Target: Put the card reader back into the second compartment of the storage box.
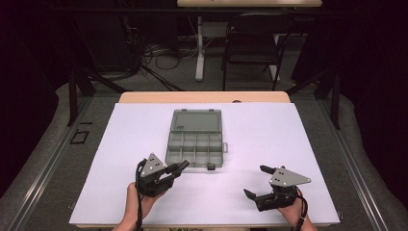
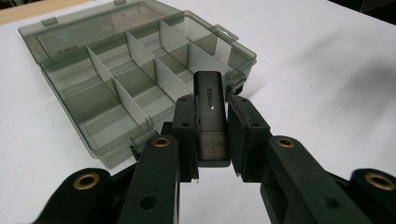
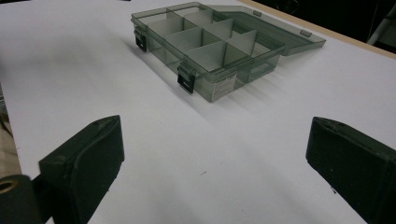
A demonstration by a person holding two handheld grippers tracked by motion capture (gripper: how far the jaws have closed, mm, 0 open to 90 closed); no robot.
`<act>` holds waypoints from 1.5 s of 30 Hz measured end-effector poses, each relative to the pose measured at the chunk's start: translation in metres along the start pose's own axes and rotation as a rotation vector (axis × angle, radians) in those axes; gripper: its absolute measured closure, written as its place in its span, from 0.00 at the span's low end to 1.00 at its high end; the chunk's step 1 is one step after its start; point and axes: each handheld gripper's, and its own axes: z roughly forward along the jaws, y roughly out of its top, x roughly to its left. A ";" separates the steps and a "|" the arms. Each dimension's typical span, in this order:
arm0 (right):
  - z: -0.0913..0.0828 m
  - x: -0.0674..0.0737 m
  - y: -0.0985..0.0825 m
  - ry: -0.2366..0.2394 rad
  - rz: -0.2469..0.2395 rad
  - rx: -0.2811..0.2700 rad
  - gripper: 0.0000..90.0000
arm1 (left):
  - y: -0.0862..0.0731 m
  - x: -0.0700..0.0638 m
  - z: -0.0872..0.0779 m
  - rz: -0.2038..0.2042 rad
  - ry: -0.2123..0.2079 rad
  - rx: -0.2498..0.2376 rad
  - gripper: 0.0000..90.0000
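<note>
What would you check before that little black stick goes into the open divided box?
1. Grip: the left tool is shut on the black stick, pads on both its sides. Ok.
2. Box open: lid laid flat behind the tray. Ok.
3. Compartments: those in view look empty, dividers upright. Ok.
4. Aim: the stick points over the tray's near corner, not over a compartment yet. Not ok.
5. Right tool: jaws wide apart, holding nothing, off to the side of the box. Ok.
6. How firmly the stick is pinched: cannot tell.
</note>
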 end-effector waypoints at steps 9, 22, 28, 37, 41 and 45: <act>0.001 0.000 0.000 0.000 -0.001 -0.001 0.04 | 0.012 0.008 0.001 0.000 0.013 -0.024 0.82; 0.001 -0.001 0.000 0.000 0.003 0.002 0.04 | 0.027 0.011 0.014 0.015 0.012 -0.031 0.82; 0.001 -0.001 0.000 0.001 0.000 0.000 0.04 | 0.032 0.013 0.022 0.021 0.013 -0.024 0.82; 0.000 -0.002 0.000 -0.003 0.002 -0.006 0.05 | 0.037 0.020 0.025 0.014 0.022 -0.037 0.82; -0.001 -0.002 0.000 -0.007 0.002 -0.010 0.04 | 0.039 0.022 0.028 0.014 0.025 -0.039 0.82; 0.000 -0.002 0.000 -0.007 -0.003 -0.006 0.05 | 0.043 0.024 0.031 0.015 0.033 -0.046 0.82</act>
